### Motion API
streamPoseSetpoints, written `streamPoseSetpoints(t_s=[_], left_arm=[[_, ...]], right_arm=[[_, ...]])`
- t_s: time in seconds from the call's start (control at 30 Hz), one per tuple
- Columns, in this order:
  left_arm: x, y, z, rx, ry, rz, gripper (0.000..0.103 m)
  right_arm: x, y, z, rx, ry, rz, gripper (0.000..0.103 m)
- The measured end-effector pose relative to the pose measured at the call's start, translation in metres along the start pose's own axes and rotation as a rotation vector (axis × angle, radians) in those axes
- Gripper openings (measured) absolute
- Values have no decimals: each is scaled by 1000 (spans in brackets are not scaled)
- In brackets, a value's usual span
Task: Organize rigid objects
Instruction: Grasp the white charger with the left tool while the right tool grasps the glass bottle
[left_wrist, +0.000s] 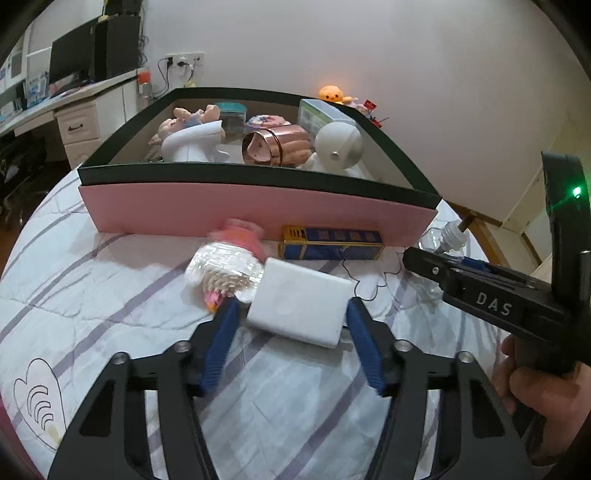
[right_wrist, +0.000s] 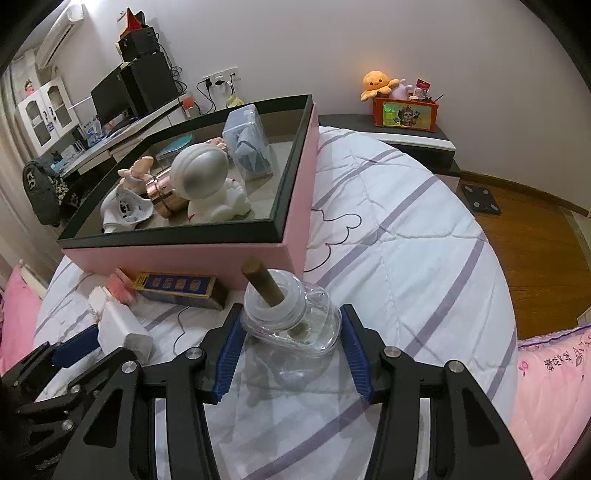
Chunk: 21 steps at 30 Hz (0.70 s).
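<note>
A pink box with a dark rim (left_wrist: 258, 210) (right_wrist: 291, 206) stands on the bed and holds toys, a white astronaut figure (right_wrist: 207, 184) and a copper cup (left_wrist: 275, 147). My left gripper (left_wrist: 291, 314) is open, its blue pads either side of a white rectangular block (left_wrist: 299, 306) lying on the quilt. My right gripper (right_wrist: 291, 325) closes its pads against a clear glass bottle (right_wrist: 295, 321) with a brown stick in its neck; the bottle sits between the pads. A clear jar with a pink lid (left_wrist: 229, 262) and a blue-gold box (left_wrist: 332, 243) lie in front of the pink box.
The striped quilt (right_wrist: 406, 236) covers the bed. A pink pillow (right_wrist: 554, 387) lies at the right. A nightstand with an orange toy bin (right_wrist: 406, 114) stands behind, and a desk with a monitor (right_wrist: 122, 92) at the left.
</note>
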<state>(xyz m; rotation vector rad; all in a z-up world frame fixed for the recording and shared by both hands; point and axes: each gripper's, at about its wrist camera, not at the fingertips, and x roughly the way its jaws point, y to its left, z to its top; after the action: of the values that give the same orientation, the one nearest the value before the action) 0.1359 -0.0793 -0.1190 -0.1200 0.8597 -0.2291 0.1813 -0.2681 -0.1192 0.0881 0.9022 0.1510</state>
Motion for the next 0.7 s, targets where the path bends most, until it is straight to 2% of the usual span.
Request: streamPoseSetpoints(t_s=[0.1,0.17,0.2,0.23,0.4,0.47,0.53,0.63,0.7], left_arm=[[4,-3,5,35,12,8,58],[12,-5,9,52,39,18,80],[14,-7,12,51,39,17,96],[14,-7,12,56,32,16,99],[24,-3,18,28,53,6,92],[23,-2,18,28,47,7,84],[20,-1,17,25,40,3,64],[16,1,20,20,42,-38,57],[15,2,20,17,41,-45,57]], right_arm=[[-2,2,-1,-4,0,-1,52],[-2,3,-2,-2,4,-3,52],[-2,3,-2,0,5,-4,52],[-2,2,-2,1,7,-5,52],[-2,2,-3,1,10,-5,52],[-2,2,-3,3,9,-4,52],[-2,3,-4,3,9,-4,52],[-3,3,-5,3,7,-1,52],[-3,5,-6,0,8,0,52]])
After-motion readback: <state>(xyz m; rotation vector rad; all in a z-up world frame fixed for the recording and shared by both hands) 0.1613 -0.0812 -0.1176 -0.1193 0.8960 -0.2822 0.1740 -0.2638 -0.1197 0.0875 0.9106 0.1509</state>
